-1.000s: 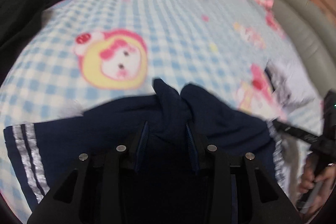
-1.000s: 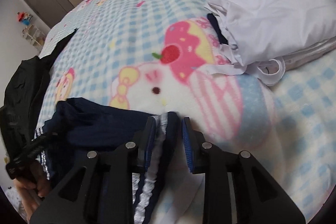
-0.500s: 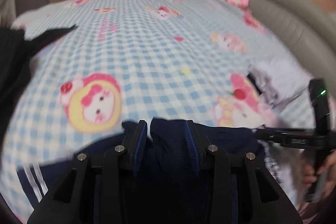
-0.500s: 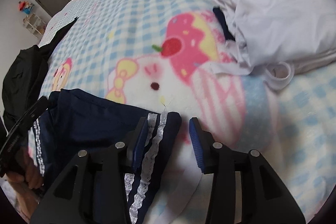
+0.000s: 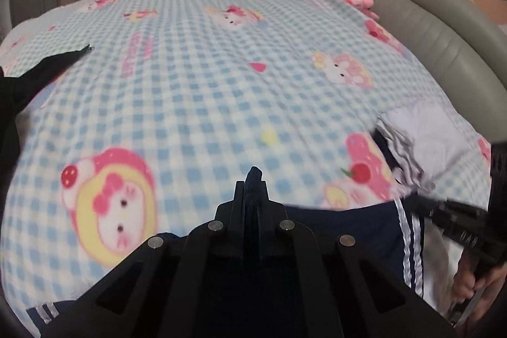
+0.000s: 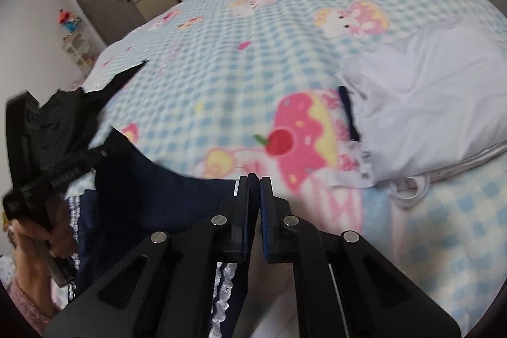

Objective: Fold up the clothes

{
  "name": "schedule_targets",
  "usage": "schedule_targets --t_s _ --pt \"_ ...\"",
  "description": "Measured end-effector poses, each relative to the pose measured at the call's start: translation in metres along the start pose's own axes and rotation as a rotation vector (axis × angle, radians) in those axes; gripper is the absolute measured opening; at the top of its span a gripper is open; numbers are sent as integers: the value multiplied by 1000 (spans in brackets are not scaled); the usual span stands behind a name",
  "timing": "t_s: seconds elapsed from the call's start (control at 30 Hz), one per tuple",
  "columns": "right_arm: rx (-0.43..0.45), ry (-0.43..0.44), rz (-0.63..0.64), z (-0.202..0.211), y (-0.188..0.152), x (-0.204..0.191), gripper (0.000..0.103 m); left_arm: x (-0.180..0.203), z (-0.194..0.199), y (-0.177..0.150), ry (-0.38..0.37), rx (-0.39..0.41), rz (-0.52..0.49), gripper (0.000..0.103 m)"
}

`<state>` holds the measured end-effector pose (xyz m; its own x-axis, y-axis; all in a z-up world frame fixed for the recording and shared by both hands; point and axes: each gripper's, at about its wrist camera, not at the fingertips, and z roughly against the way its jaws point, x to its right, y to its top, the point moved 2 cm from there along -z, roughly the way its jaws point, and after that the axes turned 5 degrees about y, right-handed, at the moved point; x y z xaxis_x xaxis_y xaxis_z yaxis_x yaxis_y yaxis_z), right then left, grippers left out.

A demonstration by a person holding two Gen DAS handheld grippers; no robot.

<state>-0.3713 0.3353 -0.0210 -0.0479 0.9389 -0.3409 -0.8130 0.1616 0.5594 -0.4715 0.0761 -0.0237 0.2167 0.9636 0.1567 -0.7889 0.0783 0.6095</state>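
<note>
Navy garment (image 5: 342, 230), one, lifted off checked blanket (image 5: 196, 91) at two points. Two grippers: left gripper (image 5: 252, 179) and right gripper (image 6: 253, 182), each clamped on its edge; half second earlier, both wide apart. One white garment (image 6: 427, 103), one black garment (image 6: 60, 119) beside.

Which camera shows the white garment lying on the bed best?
The right wrist view: the white garment fills its right side, showing creases, a grey-striped edge and a loop of band at its lower edge. The left wrist view catches it small and blurred at the right edge, partly behind the right gripper.
</note>
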Motion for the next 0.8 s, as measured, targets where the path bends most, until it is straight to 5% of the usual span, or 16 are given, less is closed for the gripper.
schedule_targets --t_s 0.07,0.1,0.13,0.27,0.4,0.57,0.8 --pt "-43 -49 -34 -14 -3 12 5 -4 -23 -5 -16 -58 29 17" --pt "-66 -66 -58 -21 -5 18 5 -5 -37 -11 -15 -109 40 34" --pt "-91 -70 -82 -26 -7 25 9 -5 -45 -16 -2 -146 48 39" --pt "-121 -40 -132 -28 -9 36 15 -11 5 -25 4 -18 103 40" --pt "-2 -59 -137 12 -3 32 37 -31 101 -59 6 117 197 52" --pt "82 42 -153 56 -9 -4 39 -67 151 -149 198 62 291 50" --pt "31 99 -80 75 -90 -86 40 -90 167 -219 158 -14 461 50"
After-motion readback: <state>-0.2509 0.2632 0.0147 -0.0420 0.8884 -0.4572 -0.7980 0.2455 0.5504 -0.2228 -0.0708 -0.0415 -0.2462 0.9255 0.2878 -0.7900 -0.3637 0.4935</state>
